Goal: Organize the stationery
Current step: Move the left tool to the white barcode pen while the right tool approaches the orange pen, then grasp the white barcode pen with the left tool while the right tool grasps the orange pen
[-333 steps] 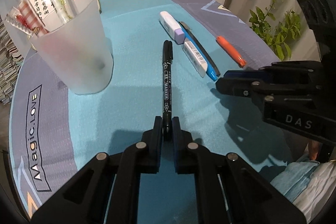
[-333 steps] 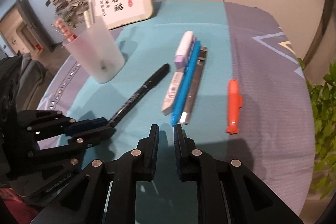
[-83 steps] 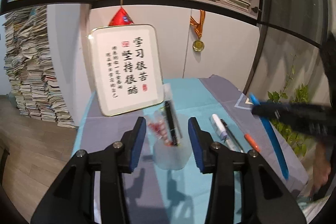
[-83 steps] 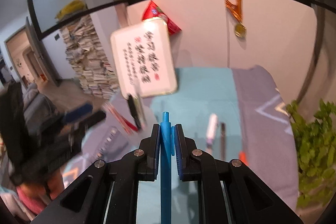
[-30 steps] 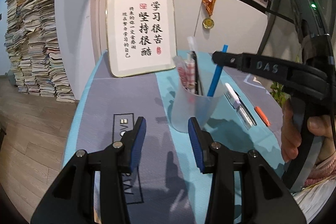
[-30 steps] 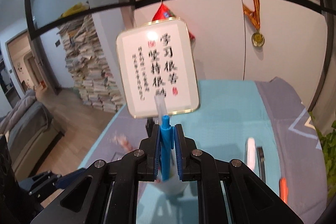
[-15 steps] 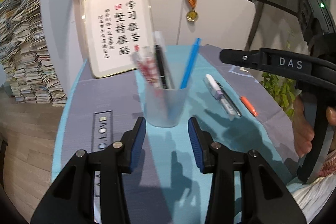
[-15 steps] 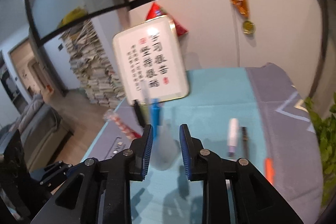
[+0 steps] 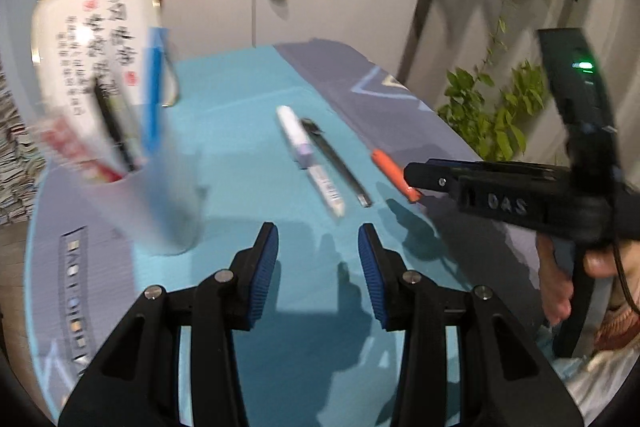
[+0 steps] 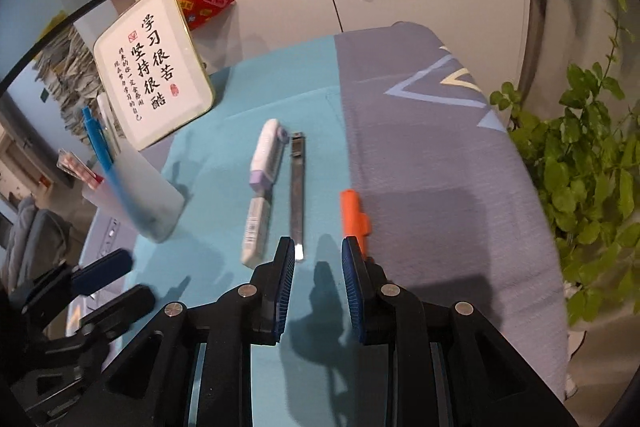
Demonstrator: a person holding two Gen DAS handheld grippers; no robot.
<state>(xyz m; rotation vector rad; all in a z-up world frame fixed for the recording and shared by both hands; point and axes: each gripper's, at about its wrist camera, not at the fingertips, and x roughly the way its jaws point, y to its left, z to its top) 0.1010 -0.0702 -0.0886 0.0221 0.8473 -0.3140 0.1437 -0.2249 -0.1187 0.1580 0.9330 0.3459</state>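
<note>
Your right claw (image 10: 316,259) has just been opening, nothing between its fingers; the blue pen (image 10: 105,163) stands in the cup (image 10: 140,199). Your left claw (image 9: 318,255) is apart and empty. Next, lower onto the orange pen (image 10: 353,217) on the tabletop (image 10: 420,155)

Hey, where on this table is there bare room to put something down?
Bare teal cloth lies between the cup and the white correction tape, and along the near edge. The grey strip right of the orange pen is free too. It is crowded where tape, eraser, knife and pen lie together.
</note>
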